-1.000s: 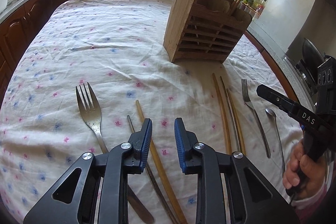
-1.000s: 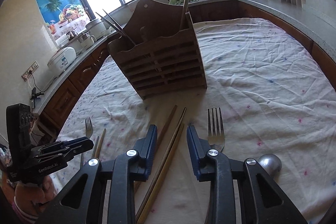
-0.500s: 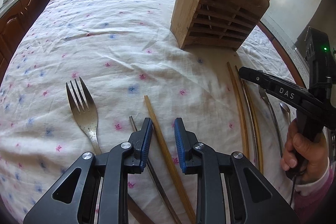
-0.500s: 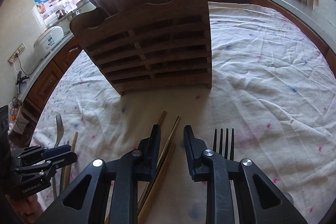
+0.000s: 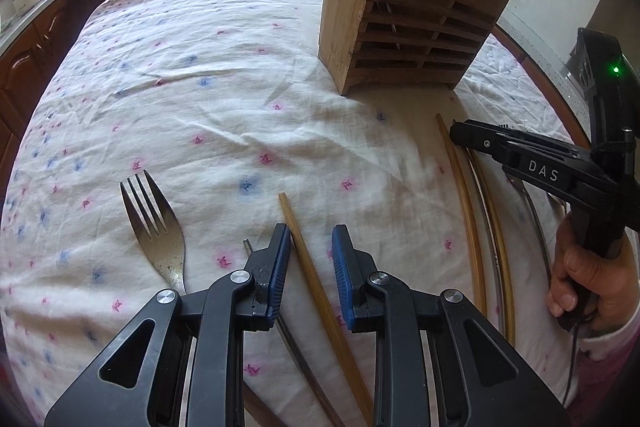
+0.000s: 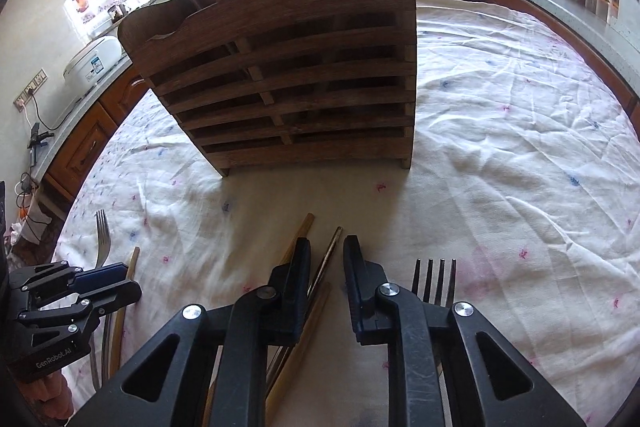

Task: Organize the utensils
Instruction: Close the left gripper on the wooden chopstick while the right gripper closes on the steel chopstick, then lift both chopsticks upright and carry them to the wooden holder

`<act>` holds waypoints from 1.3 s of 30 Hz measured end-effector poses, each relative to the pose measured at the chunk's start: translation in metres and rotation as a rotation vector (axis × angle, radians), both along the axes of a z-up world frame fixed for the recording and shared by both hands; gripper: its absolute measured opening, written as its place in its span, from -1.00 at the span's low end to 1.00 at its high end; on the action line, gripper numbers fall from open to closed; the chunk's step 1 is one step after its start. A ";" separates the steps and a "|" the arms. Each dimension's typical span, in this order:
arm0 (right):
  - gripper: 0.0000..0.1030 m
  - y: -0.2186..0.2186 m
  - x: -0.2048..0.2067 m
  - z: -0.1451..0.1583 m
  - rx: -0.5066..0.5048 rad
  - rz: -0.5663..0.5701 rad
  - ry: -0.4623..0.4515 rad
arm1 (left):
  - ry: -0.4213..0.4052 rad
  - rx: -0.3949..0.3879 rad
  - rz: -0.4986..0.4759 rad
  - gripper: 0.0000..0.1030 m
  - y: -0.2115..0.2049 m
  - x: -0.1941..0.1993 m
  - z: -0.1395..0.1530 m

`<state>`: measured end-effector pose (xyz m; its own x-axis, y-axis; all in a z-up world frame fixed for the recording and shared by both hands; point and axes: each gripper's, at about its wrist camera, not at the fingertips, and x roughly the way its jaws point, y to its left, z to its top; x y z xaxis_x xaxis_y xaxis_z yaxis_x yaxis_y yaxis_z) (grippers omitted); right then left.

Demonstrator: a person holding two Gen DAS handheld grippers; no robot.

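Landmark: wooden utensil holder [image 5: 404,27], upright on the cloth-covered worktop [image 5: 180,75].

Left hand-held gripper [image 5: 308,259]: jaws a narrow gap apart, straddling a bamboo chopstick [image 5: 316,283] lying on the cloth in front of the holder, on its left side. The pads look short of pressing on it, so nothing is gripped. Metal chopstick [image 5: 247,245] sits just outside the left jaw, and a big fork [image 5: 158,231] is further left of that.

Right hand-held gripper [image 6: 326,263]: jaws have just been closing. A metal chopstick [image 6: 330,253] lies between them, a bamboo one [image 6: 300,231] under or against the left jaw; I can't tell if the pads bite yet. Second fork [image 6: 434,283] is just right of it, still in front of the holder.

Step in hand, as I read it: pinch one stick per gripper.

- Left: keep the stick centred between the pads, close fully before lifting, and leave the metal neighbour out.
- Right: sticks are bundled, so risk of dragging two. Close squarely on the metal one.
- Lift tip-up, then drop into the holder's compartment that already has chopsticks.
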<state>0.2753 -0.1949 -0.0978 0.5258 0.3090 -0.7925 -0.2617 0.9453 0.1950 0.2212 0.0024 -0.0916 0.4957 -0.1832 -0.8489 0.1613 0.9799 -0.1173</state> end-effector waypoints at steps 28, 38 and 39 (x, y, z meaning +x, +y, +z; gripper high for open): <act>-0.93 -0.030 -0.061 0.090 0.274 -0.035 -0.182 | -0.224 -0.178 -0.006 -0.91 0.005 -0.049 0.089; -0.93 -0.043 -0.102 0.141 0.297 -0.044 -0.317 | -0.361 -0.229 -0.012 -0.91 0.014 -0.087 0.138; -0.93 -0.044 -0.105 0.145 0.301 -0.043 -0.327 | -0.372 -0.232 -0.012 -0.91 0.015 -0.091 0.142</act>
